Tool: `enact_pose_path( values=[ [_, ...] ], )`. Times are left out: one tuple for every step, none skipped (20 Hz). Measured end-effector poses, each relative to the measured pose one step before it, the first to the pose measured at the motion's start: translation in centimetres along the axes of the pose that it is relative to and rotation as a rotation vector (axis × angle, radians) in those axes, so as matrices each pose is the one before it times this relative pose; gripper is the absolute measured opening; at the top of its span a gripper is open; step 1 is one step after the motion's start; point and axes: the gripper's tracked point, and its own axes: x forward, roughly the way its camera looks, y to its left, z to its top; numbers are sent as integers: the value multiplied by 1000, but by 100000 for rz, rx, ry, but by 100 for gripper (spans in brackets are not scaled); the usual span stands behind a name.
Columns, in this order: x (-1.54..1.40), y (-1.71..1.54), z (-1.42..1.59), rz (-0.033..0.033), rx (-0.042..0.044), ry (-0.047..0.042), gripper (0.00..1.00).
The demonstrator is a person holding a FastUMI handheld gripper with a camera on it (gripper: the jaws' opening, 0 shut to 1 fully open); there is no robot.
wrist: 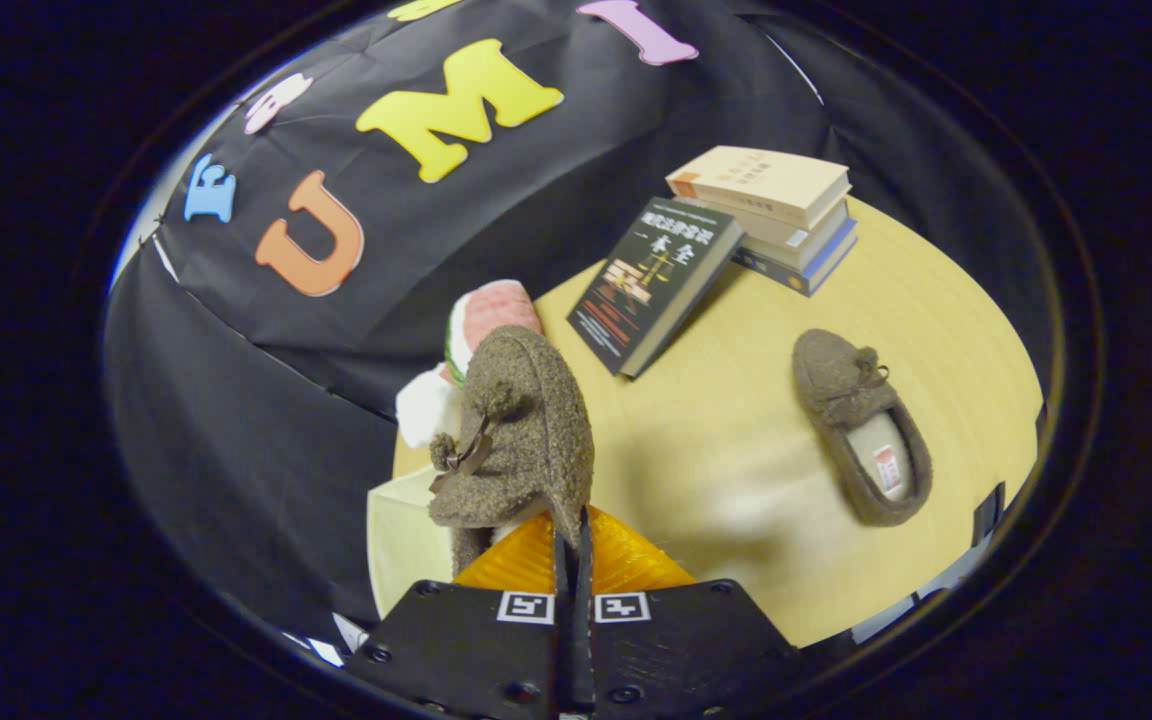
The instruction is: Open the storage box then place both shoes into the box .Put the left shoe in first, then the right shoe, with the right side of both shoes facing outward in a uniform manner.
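Your tongs are pinched nearly closed on the edge of one brown shoe, held up over the pale storage box at the table's left edge. Lower it in squarely, right side outward, before releasing; the other shoe lies well apart to the right, beyond the fingers.

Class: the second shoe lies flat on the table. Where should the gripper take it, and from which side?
While the gripper is shut on the first shoe, the second shoe lies sole-down, opening up. Probably best: come from above and pinch the thin heel-end collar, one finger inside the opening, one outside.
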Motion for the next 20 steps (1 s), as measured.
enact_pose_path(
  values=[
    [-285,2145,-73,1902,-352,-1420,0],
    [-23,2047,-304,1791,-892,-955,0],
    [145,1889,-454,1310,-1314,-503,0],
    [362,1621,-750,890,-1403,-102,0],
    [559,1483,-867,803,-1124,457,0],
    [734,1185,-1137,752,-767,1419,0],
    [818,1049,-1200,612,-540,1692,0],
    [942,896,-1309,173,-503,1802,0],
    [950,537,-1317,-323,-981,2063,0],
    [955,498,-1252,-28,-716,2042,0],
    [933,315,-1206,10,-487,2379,0],
    [949,278,-1170,-181,-368,1944,0],
    [937,-11,-940,-913,-321,1776,0],
    [923,-99,-910,-993,203,1655,0],
    [928,-68,-718,-629,741,1803,0],
    [882,-100,-730,-222,1127,2142,0],
    [916,196,-531,14,990,1259,0],
    [799,78,-331,-375,192,1167,0],
    [926,26,-314,-708,-316,973,0],
    [786,-137,-329,-773,-237,740,0]
  ],
)
